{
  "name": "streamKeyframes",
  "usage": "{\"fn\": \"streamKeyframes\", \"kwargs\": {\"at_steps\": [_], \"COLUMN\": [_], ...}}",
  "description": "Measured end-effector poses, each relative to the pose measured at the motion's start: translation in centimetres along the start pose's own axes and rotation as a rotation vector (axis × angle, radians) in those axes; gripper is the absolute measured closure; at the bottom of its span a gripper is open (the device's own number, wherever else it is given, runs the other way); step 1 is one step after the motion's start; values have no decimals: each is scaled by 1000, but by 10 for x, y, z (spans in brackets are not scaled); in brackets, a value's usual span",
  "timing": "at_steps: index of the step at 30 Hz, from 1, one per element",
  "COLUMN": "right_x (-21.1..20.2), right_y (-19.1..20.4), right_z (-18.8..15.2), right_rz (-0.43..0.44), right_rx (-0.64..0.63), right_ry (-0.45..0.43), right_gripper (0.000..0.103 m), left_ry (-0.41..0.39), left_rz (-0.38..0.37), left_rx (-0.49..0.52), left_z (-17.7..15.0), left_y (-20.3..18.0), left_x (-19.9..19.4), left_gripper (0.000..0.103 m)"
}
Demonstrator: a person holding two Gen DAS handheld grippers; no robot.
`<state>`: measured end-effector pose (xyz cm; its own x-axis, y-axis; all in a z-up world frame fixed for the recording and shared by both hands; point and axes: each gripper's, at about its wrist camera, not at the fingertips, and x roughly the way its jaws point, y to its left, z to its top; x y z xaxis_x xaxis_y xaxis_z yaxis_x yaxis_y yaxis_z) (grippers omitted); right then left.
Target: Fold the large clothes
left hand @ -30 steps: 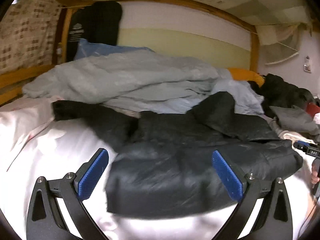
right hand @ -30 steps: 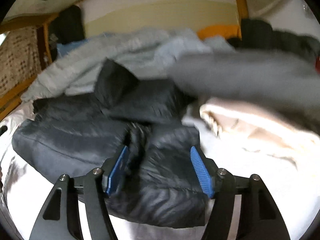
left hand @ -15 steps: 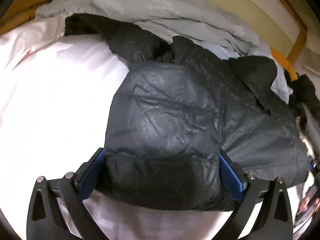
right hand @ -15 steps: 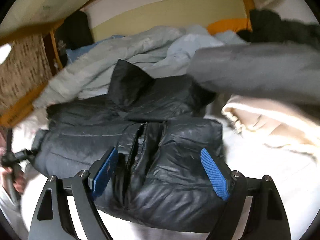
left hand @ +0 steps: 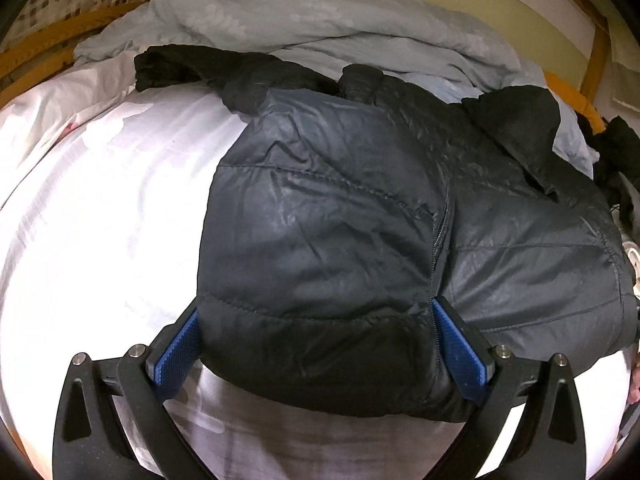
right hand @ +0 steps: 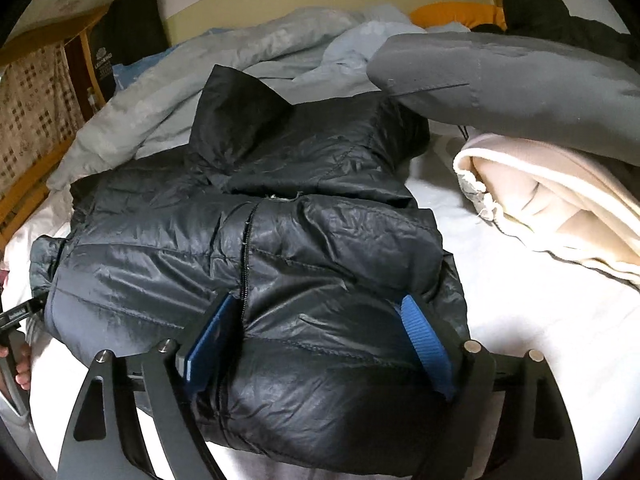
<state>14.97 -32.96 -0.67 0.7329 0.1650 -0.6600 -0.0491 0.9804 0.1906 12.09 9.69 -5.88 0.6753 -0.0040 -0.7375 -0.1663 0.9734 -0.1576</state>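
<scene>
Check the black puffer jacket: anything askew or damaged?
Yes. The black puffer jacket shows a small frayed pale tuft at the top of its zipper, and one sleeve trails sideways onto the white sheet.

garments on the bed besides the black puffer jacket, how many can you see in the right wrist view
3. A grey garment lies right of the jacket's collar; a cream garment sits just below it; a dark pile lies at the far right. More may hide under the pale blue quilt.

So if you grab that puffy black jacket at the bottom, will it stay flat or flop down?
Probably flop: the black jacket is soft and quilted, and its hood already slumps. The shiny, crinkled fabric looks slippery, so it may slide in the pads. It seems light for its bulk.
</scene>
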Motion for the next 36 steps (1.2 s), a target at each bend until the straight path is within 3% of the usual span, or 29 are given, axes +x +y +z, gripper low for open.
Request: {"fn": "streamKeyframes", "kwargs": {"at_steps": [4,8,11,15,20,22,24,27,31,34,36], "right_x": [-3,-1,-5,-25,-66,-81,-92,-105,-123,-135,-144], "right_y": [-5,-8,-8,-5,16,31,42,58,77,88,91], "right_z": [-2,-1,0,-1,7,16,25,39,52,57,60], "right_rz": [1,-30,-47,-122,-168,-168,-138,-66,-71,-66,-65], "right_rx": [20,33,40,50,-4,-41,-40,-22,-34,-37,-40], "right_ry": [-10,2,-18,-89,-213,-258,-281,-296,-332,-333,-335], "right_gripper": [12,1,1,1,1,1,1,1,1,1,1], "left_ry": [-13,-20,-49,-199,-509,-581,-586,-528,-570,-596,-601], "left_rz": [-23,-47,-56,-37,-28,-52,-91,-124,-179,-173,-169], "left_rx": [-11,-25,-26,-7,171,239,259,273,274,319,378], "left_z": [-1,-1,-2,-2,-8,-14,-17,-13,-7,-9,-21], "left_y": [4,7,6,1,-35,-52,-64,-89,-118,-135,-138], "left_x": [-2,-2,-9,-41,-100,-114,-119,-124,-154,-172,-182], "left_gripper": [0,0,0,1,0,0,0,0,0,0,12]}}
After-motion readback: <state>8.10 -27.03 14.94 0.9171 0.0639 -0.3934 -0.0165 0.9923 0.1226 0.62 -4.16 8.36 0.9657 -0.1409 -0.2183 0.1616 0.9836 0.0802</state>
